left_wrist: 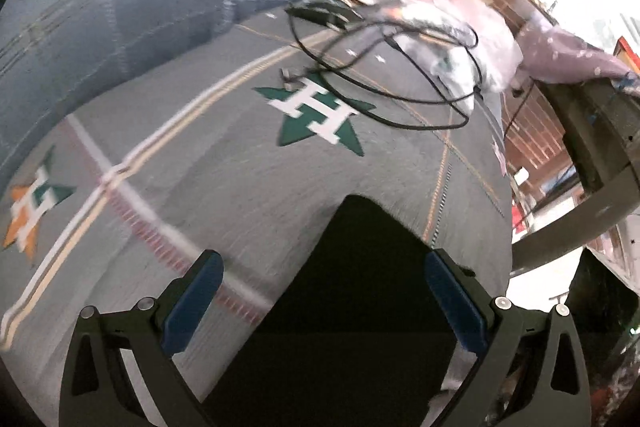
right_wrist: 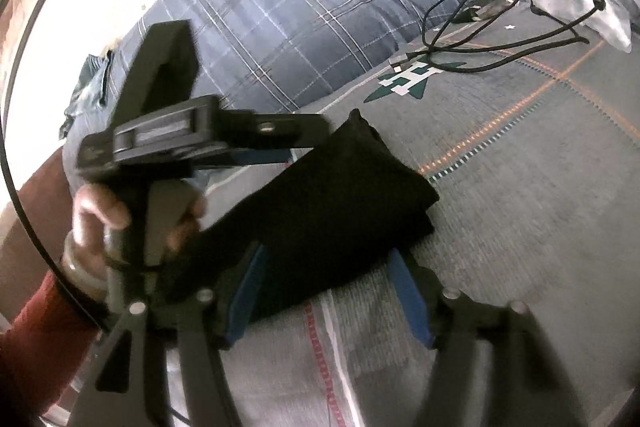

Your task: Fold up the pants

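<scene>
The black pants [left_wrist: 352, 291] lie folded on the grey bed cover [left_wrist: 240, 155]. Both the left gripper [left_wrist: 324, 291] and right gripper [right_wrist: 326, 291] stand with fingers apart around them, holding nothing.

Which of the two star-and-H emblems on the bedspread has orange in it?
The emblem at the left edge of the left wrist view, part orange and part green. The other emblem, beside the black cable, is entirely green and white.

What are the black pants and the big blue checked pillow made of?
The black pants look like soft matte cloth, maybe knit; they are too dark to show any weave. The pillow looks like woven cotton-type fabric with printed or woven plaid lines, puffy and slightly wrinkled.
</scene>
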{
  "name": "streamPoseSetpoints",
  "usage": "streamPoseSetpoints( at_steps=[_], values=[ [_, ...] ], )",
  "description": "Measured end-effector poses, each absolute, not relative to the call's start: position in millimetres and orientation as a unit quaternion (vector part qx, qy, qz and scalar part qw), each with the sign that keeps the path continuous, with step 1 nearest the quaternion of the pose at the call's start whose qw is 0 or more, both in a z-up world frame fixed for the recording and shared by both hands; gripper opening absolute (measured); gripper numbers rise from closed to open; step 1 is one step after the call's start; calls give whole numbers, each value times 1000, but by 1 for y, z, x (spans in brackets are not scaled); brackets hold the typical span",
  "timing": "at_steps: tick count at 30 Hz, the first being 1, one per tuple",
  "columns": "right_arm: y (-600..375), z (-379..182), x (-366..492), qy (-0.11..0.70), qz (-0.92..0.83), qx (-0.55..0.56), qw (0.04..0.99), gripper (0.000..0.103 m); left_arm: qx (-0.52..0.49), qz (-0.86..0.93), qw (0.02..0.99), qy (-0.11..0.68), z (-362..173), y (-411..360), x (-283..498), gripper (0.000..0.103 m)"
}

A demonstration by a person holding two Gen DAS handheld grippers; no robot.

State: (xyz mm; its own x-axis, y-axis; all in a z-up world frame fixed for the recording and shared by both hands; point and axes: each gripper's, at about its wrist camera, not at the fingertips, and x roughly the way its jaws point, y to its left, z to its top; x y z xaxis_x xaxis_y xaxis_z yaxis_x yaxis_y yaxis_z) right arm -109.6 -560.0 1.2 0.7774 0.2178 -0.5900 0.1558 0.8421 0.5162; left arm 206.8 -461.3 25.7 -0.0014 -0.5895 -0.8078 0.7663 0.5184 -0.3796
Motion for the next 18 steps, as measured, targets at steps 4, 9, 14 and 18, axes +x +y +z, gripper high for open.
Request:
streamPoseSetpoints(
  at_steps=[4, 9, 14, 18],
  values=[
    [-563, 1, -105, 323, 20, 294, 899, 64, 111, -497, 701, 499, 16, -488, 209, 89],
    [-566, -2, -94, 326, 7, 300, 896, 17, 98, -510, 699, 491, 13, -490, 208, 34],
    [-566, 6, -93, 317, 16, 310, 896, 9, 85, -515, 704, 481, 21, -477, 199, 16],
    [-542, 40, -97, 297, 29, 253, 920, 9, 66, -521, 724, 446, 65, -436, 182, 16]
  ],
)
